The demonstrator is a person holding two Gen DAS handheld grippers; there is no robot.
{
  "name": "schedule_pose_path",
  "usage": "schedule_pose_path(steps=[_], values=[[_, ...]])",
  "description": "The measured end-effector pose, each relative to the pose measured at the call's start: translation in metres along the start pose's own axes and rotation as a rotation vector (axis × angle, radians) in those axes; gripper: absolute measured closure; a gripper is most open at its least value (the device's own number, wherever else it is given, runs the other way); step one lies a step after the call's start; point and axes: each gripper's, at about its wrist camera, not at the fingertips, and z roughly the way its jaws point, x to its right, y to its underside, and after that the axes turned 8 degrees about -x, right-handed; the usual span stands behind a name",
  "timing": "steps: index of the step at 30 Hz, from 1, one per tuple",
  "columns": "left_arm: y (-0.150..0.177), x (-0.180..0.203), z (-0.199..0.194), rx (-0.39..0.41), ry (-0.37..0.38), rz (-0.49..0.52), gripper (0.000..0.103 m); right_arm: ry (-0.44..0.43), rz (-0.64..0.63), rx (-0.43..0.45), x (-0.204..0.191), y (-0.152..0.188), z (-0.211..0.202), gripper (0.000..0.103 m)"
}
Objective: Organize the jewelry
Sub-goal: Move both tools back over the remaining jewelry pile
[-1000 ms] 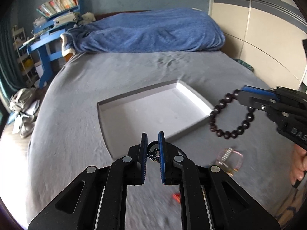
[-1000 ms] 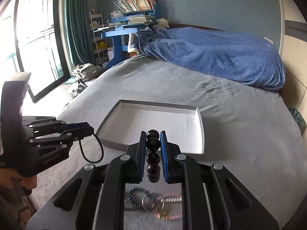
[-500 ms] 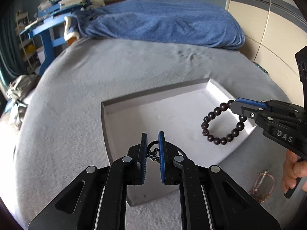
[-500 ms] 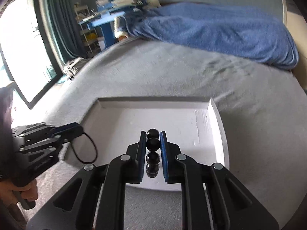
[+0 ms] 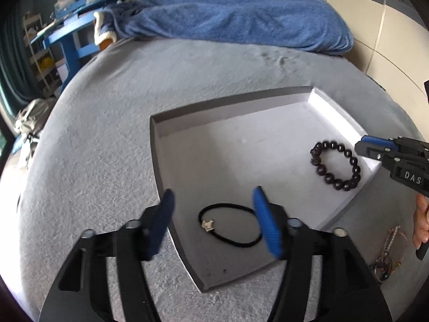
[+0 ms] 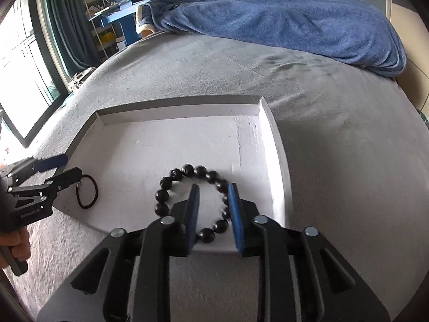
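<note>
Both jaws opening, nothing gripped: left gripper (image 5: 213, 218) over cord bracelet (image 5: 230, 224), right gripper (image 6: 213, 212) over bead bracelet (image 6: 191, 201), both inside tray (image 6: 278, 145). Lift straight off the tray; don't snag loops.

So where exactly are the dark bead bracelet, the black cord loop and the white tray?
dark bead bracelet (image 5: 338, 146): left wrist view, top beads.
black cord loop (image 5: 230, 205): left wrist view, upper strand.
white tray (image 6: 177, 112): right wrist view, far wall.

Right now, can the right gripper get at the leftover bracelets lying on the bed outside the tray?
Probably yes. The right gripper is opening over the beaded bracelet in the tray; the loose bracelets lie uncovered on its side.
</note>
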Motion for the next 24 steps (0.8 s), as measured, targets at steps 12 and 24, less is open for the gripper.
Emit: schedule_pose_path(steps=[12,24], values=[[0.032,0.013,-0.052,0.103,0.002,0.035,0.02,-0.001,0.014,0.089,-0.003,0.051,-0.062,0.056],[0.105,0.046,-0.089,0.101,0.079,0.016,0.019,-0.013,0.042,0.134,-0.009,0.109,-0.107,0.047]])
